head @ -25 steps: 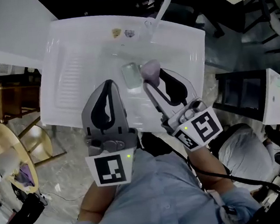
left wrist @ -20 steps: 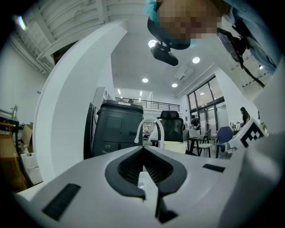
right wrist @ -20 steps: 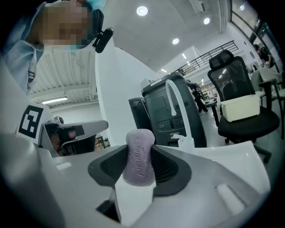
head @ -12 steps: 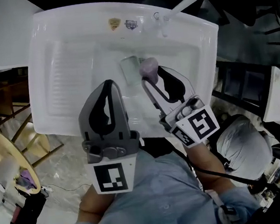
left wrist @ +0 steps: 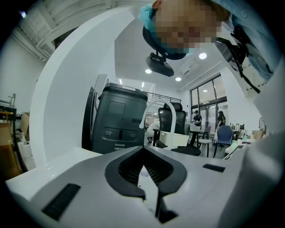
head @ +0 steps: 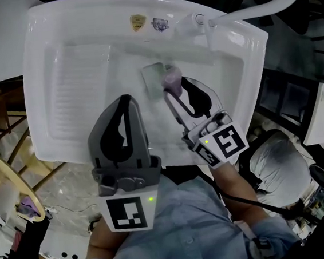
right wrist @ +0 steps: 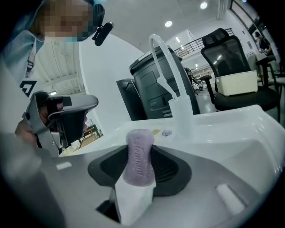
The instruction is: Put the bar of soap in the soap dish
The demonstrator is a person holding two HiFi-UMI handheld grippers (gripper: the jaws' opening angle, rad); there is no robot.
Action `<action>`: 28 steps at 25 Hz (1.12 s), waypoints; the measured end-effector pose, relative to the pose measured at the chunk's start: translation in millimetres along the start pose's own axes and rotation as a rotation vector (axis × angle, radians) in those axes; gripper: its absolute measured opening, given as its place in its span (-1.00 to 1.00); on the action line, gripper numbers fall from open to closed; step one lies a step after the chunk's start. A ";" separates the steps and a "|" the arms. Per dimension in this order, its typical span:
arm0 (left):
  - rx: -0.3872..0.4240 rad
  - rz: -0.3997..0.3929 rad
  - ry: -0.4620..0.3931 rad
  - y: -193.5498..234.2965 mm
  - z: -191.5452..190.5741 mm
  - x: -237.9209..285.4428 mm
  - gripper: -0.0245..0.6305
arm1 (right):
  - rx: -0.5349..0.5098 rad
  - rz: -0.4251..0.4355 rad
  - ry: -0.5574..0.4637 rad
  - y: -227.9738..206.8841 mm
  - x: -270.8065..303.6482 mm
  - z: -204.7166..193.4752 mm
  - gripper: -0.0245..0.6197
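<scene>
The white sink holds the pale soap dish, which sits just left of the right gripper's fingertips. Those fingers clamp the purple soap bar. The left gripper's fingers are pressed together.

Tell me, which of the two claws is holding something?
The right gripper: its jaws clamp the purple soap bar. The left gripper is shut on nothing.

Lilac soap bar, pale green soap dish, white ribbed sink
</scene>
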State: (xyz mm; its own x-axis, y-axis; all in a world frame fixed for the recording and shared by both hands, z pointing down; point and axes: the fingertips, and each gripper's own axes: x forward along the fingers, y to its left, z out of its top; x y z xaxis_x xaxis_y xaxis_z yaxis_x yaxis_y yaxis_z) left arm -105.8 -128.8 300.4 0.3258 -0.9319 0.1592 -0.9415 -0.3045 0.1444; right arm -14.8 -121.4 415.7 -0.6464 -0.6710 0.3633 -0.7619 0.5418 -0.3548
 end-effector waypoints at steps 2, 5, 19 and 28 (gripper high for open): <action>-0.001 0.002 0.003 4.5 -2.0 2.4 -0.91 | 0.005 -0.003 0.017 -3.5 5.6 -6.2 -0.40; 0.001 0.007 0.009 10.1 -5.6 5.7 -0.91 | 0.011 -0.008 0.046 -8.3 13.5 -17.4 -0.40; -0.034 0.009 0.030 39.6 -22.0 13.3 -0.91 | 0.040 -0.036 0.150 -19.9 45.1 -67.3 -0.40; -0.056 0.007 0.052 50.0 -31.9 19.7 -0.91 | 0.066 -0.077 0.230 -31.1 53.0 -97.4 -0.40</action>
State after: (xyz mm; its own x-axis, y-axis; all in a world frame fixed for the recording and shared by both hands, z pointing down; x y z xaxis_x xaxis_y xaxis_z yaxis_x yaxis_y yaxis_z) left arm -143.8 -156.1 341.9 0.3250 -0.9220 0.2105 -0.9379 -0.2856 0.1969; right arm -29.3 -124.6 529.9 -0.5849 -0.5717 0.5754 -0.8096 0.4544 -0.3715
